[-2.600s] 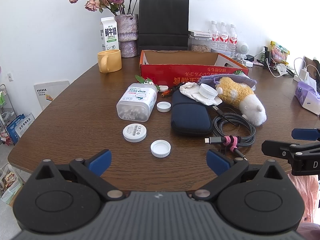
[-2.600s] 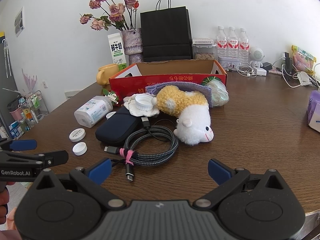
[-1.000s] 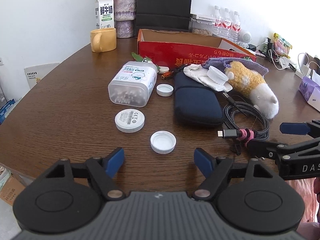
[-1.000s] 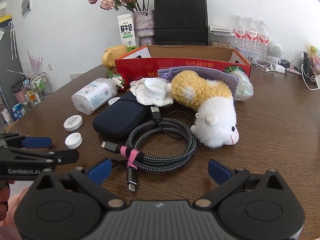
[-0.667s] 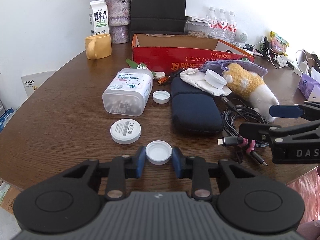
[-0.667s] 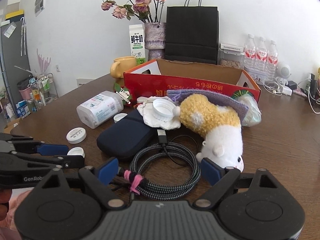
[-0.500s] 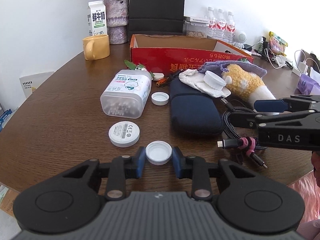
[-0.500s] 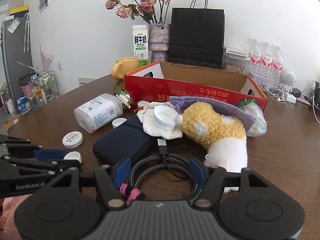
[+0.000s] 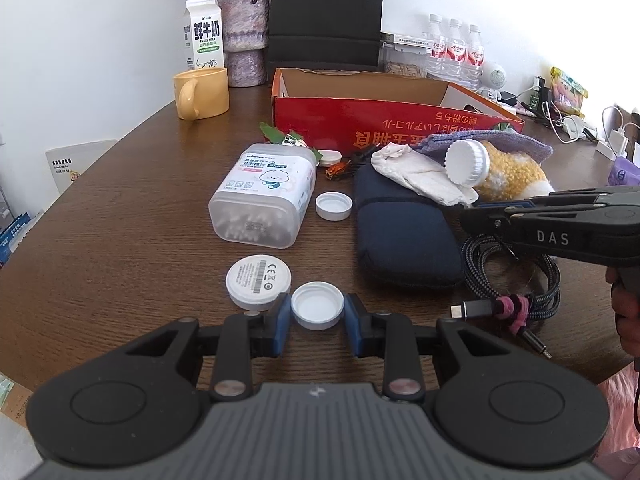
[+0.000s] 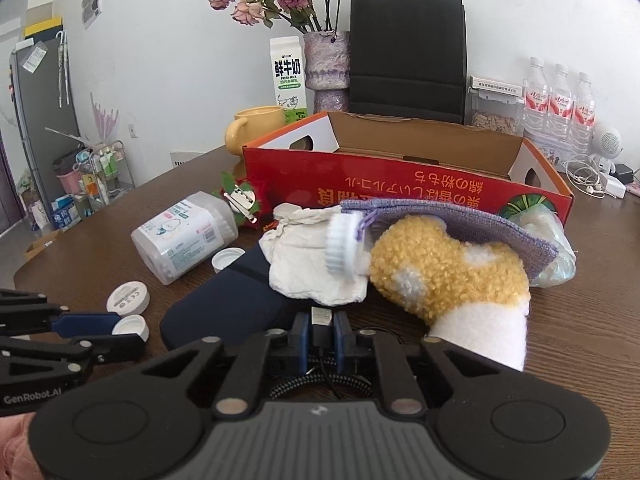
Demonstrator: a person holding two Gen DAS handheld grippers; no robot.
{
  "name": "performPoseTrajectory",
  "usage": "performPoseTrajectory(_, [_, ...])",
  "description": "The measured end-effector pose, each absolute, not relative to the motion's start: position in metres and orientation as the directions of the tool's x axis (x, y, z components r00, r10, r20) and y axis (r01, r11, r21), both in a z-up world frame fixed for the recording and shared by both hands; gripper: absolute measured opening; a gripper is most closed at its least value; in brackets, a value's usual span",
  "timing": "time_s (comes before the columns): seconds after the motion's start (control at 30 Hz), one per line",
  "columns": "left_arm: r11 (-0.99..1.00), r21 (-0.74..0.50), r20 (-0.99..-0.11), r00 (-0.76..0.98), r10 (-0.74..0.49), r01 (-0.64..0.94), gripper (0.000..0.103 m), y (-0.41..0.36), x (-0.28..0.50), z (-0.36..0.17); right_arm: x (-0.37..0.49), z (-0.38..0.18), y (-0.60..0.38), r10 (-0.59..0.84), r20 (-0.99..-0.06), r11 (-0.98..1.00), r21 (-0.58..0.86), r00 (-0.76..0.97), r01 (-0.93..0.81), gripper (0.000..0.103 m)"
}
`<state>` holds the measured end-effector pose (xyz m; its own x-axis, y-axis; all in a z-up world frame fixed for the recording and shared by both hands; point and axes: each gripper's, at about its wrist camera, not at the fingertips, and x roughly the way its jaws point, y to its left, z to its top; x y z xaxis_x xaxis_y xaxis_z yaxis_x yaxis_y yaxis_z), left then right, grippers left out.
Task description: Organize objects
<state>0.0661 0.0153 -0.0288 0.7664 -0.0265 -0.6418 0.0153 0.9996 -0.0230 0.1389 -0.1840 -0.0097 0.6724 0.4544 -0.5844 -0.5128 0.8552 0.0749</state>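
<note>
My left gripper (image 9: 317, 306) is shut on a white bottle cap (image 9: 317, 315) that lies on the brown table (image 9: 120, 240). My right gripper (image 10: 321, 327) reaches over the coiled braided cable (image 9: 516, 256). Its jaws are closing, and the blue pads press both sides of the cable's black plug (image 10: 321, 317). A yellow and white plush toy (image 10: 448, 276) lies just right of it, and a navy pouch (image 9: 400, 236) just left. The open red cardboard box (image 9: 400, 128) stands behind them.
A cotton swab box (image 9: 264, 196), a round white disc (image 9: 258, 280) and a second cap (image 9: 333, 206) lie near the left gripper. A white cloth (image 10: 308, 268) carries a white lid (image 10: 340, 246). A yellow mug (image 9: 202, 94), milk carton (image 9: 203, 34), vase and black bag (image 9: 324, 12) stand at the back.
The left gripper closed on the white cap and has held still since. The right gripper moved forward over the cable and closed from wide open onto the plug.
</note>
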Motion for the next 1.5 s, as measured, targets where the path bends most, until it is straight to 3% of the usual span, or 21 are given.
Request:
performPoseTrajectory(0.5, [0.999,-0.023,-0.592,0.805,-0.041,0.034,0.029,0.008,0.042,-0.010,0.091,0.052,-0.219,0.514,-0.390,0.851,0.119,0.764,-0.512,0.011])
performPoseTrajectory(0.9, [0.999,-0.015,-0.549,0.835,-0.047,0.046,0.029,0.005,0.028,0.006,0.070,0.083,-0.227,0.575,-0.307,0.817,0.164,0.759,-0.552,0.011])
performPoseTrajectory(1.23, [0.979,-0.014,-0.550,0.816,-0.176,0.202,0.029,-0.030,0.054,0.007,0.081,0.071,-0.229,0.571,-0.347,0.820,0.197,0.744,-0.537,0.011])
performPoseTrajectory(1.5, [0.945,-0.011,-0.616,0.742,-0.265,0.328,0.029,-0.067,0.082,-0.014,0.097,0.044,-0.240,0.571,-0.423,0.820,0.245,0.704,-0.517,0.011])
